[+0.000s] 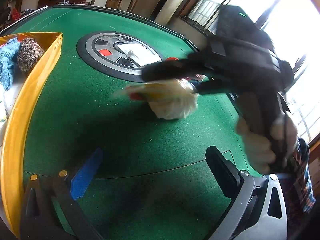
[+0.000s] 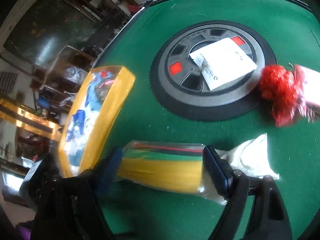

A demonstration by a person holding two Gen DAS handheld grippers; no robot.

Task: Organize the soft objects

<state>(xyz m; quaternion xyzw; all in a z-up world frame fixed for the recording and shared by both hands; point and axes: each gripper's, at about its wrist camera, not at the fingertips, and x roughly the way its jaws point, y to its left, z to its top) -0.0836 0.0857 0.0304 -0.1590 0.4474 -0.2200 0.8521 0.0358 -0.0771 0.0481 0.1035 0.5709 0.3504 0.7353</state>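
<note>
The right tool [image 2: 162,172] is clamped on a clear packet of yellow and green cloths [image 2: 160,168], held just above the green worktop [image 2: 140,110] beside a white cloth [image 2: 252,158]. The yellow bin [image 2: 112,108] stands to the left. The left tool [image 1: 154,172] hangs apart, holding nothing, over bare felt.

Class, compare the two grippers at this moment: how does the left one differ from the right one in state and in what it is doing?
The left gripper is open with nothing between its fingers; the right gripper is shut on a clear packet of yellow, green and red sheets. The left hangs over bare green felt; the right carries its packet above a white cloth. Both have one blue-padded and one black finger.
</note>
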